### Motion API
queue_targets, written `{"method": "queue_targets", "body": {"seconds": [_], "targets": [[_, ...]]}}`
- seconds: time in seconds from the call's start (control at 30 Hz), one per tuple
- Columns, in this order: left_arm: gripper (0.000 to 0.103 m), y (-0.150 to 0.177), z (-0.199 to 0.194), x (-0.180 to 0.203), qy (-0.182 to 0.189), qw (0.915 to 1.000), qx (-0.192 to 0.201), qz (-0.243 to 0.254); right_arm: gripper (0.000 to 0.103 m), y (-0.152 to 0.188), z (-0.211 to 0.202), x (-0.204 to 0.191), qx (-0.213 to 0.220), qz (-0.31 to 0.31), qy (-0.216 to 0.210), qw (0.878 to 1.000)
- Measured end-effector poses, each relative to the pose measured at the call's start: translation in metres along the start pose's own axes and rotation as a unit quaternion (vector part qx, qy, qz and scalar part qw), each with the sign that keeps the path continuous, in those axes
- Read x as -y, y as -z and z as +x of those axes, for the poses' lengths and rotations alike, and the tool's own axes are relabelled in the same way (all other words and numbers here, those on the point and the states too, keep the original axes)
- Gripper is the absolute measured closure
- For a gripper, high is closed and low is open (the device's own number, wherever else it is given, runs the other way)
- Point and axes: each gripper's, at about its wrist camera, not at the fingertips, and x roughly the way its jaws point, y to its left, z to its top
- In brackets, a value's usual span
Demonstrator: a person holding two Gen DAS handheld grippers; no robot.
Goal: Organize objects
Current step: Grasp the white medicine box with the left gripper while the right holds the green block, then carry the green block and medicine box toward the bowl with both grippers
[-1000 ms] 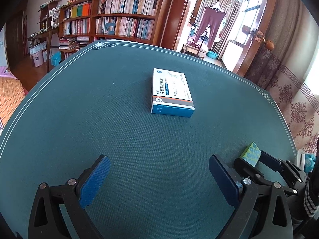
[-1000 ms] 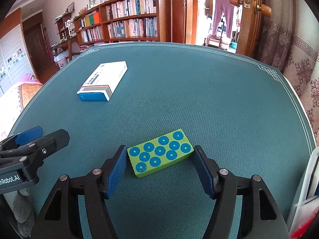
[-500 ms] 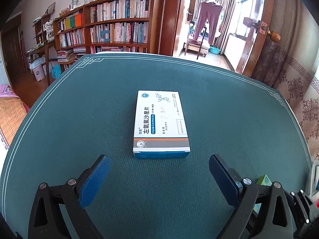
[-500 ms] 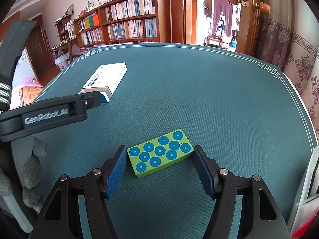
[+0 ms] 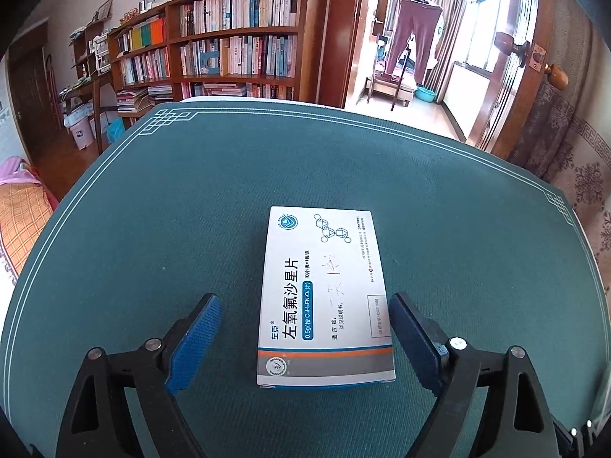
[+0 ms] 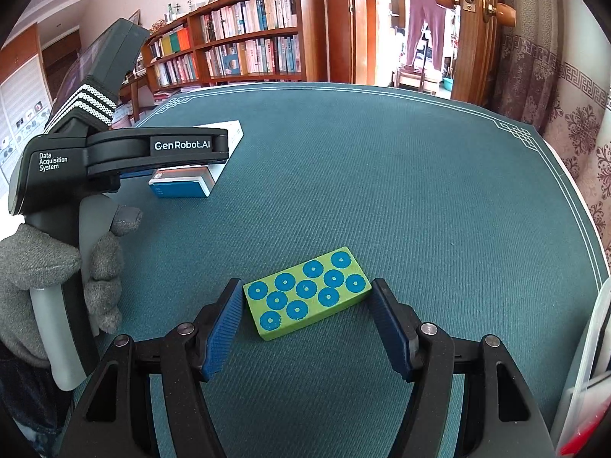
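Daylight came in from the window point(image 5: 492, 19) and open doorway behind the counter point(image 5: 191, 229), which was evenly lit, with only soft shadows. Both views were sharp at the centre, bowed strongly at the edges, and had black corners.

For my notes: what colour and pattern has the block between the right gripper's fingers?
Lime green block with blue ring dots on top, clearest in the right wrist view.
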Motion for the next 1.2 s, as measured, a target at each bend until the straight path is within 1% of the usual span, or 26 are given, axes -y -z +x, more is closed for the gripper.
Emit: {"method": "queue_targets", "body": {"seconds": [0.07,0.17,0.27,0.3,0.33,0.47,0.6,0.73,0.83,0.93,1.07,1.2], "targets": [[0.015,0.000,0.002,-0.002,0.005,1.0000,-0.006,-0.004,0.036,0.000,0.000,0.000,0.000,0.000,0.001,1.000],[0.018,0.001,0.001,0.000,0.006,1.0000,-0.002,0.003,0.036,0.000,0.000,-0.001,0.000,-0.001,0.001,1.000],[0.026,0.003,-0.001,0.003,0.007,0.9999,0.001,0.015,0.036,0.000,0.000,0.000,0.000,-0.001,0.001,1.000],[0.033,0.004,-0.002,0.004,0.009,0.9998,0.004,0.020,0.036,0.000,0.000,-0.001,0.000,-0.001,0.001,1.000],[0.037,0.005,-0.003,0.006,0.011,0.9996,0.006,0.025,0.036,0.000,0.000,0.000,0.000,-0.001,0.002,1.000],[0.037,0.006,-0.007,0.007,0.034,0.9987,0.011,0.035,0.036,0.000,0.000,0.000,-0.001,-0.005,0.006,1.000],[0.037,0.008,-0.019,0.008,0.054,0.9975,0.026,0.039,0.036,0.000,0.001,0.001,-0.002,-0.006,0.008,1.000],[0.037,0.009,-0.035,0.016,0.065,0.9955,0.047,0.050,0.036,-0.001,0.002,0.000,-0.003,-0.012,0.016,1.000],[0.037,0.009,-0.046,0.020,0.084,0.9936,0.057,0.048,0.036,-0.001,0.002,0.002,-0.002,-0.008,0.016,1.000],[0.037,0.007,-0.055,0.023,0.101,0.9917,0.064,0.047,0.036,0.000,-0.002,0.008,0.008,0.009,0.004,1.000],[0.037,0.005,-0.065,0.019,0.114,0.9900,0.073,0.040,0.036,0.003,-0.014,0.020,0.030,0.041,0.001,0.999],[0.037,0.004,-0.069,0.016,0.113,0.9904,0.073,0.029,0.036,0.012,-0.029,0.014,0.039,0.034,0.013,0.999]]}}
